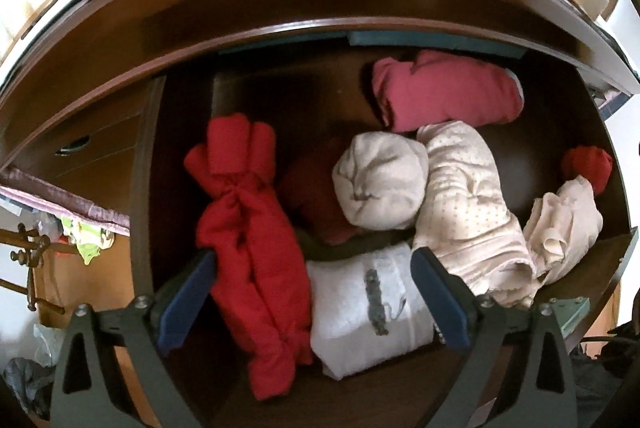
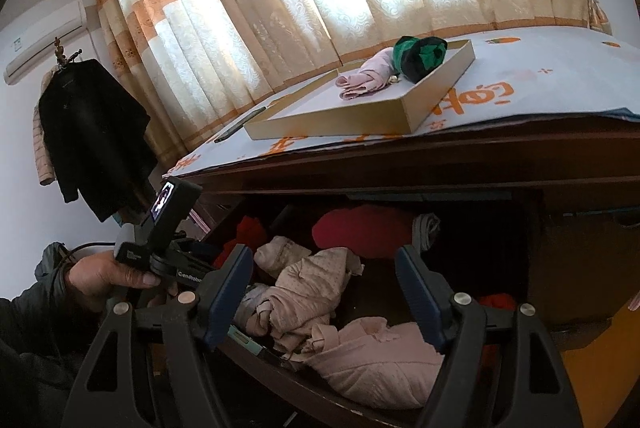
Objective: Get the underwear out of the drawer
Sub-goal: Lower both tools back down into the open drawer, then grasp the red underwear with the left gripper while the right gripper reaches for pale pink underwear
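1. The left gripper point(image 1: 312, 304) is pointing steeply down into an open wooden drawer point(image 1: 184, 131), its jaws standing wide apart and gripping nothing, with a long red roll point(image 1: 248, 240) and a white folded bundle point(image 1: 368, 312) lying between the fingers.
2. The right gripper point(image 2: 324, 292) is hovering at the drawer's front edge, jaws apart and empty, over a pink dotted garment point(image 2: 304, 288).
3. The underwear is sitting in the drawer as soft rolled and folded bundles (light, limp, likely to unroll if pinched at an edge), so the thick middle of a roll looks like the best place to take hold.
4. Only the right wrist view is showing the dresser top, where a shallow cardboard tray point(image 2: 412, 111) is already holding a pink roll point(image 2: 364, 75) and a green-and-black bundle point(image 2: 420, 55); it is also showing the person's hand point(image 2: 100, 272) on the left tool.
5. Only the left wrist view is showing the drawer's floor and back.
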Demonstrator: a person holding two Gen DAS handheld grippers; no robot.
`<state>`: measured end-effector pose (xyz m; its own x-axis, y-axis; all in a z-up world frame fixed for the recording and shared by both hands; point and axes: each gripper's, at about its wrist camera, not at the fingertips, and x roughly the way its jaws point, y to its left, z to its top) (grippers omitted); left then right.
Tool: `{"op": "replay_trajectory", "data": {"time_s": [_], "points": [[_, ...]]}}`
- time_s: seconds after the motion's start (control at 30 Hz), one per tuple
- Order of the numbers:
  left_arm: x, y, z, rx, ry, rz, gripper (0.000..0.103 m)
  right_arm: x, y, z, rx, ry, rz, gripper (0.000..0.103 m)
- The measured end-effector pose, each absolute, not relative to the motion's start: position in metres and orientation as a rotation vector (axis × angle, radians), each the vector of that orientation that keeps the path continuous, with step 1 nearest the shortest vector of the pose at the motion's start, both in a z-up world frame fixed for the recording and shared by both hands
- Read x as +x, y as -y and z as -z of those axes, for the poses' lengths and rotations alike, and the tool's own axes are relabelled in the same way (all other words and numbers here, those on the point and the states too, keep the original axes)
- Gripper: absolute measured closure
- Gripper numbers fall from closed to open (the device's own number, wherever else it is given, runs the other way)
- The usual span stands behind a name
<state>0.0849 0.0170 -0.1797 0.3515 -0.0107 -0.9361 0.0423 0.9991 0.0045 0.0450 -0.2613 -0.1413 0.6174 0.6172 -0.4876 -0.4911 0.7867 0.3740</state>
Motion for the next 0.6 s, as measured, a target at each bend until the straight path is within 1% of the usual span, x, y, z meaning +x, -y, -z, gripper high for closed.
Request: {"op": "replay_trajectory", "data": {"time_s": [0.13, 0.17, 0.27, 0.37, 0.6], "points": [[0.0866, -0.0161, 0.1806, 0.043, -1.208, 0.046, 0.006, 0.0450, 0.2616, 0.1430, 0.215, -0.640, -0.643, 0.027], [0.0877, -0.0160, 0.1806, 0.048, -1.203, 0.039, 0.008, 0.0450, 0.2616, 0.1430, 0.215, -0.641, -0.644, 0.027], [0.0893, -0.0151, 0.1815, 0.040, -1.197, 0.041, 0.019, 0.0444, 0.2596, 0.1454, 0.205, -0.644, -0.644, 0.027], [0.0874, -0.0096, 0.1799, 0.048, -1.179, 0.064, 0.019, 0.0447, 0.2577, 0.1476, 0.205, -0.651, -0.644, 0.027], [0.0925, -0.0178, 0.1818, 0.039, -1.200, 0.039, 0.018, 0.0427, 0.2542, 0.1491, 0.198, -0.653, -0.642, 0.027]]}}
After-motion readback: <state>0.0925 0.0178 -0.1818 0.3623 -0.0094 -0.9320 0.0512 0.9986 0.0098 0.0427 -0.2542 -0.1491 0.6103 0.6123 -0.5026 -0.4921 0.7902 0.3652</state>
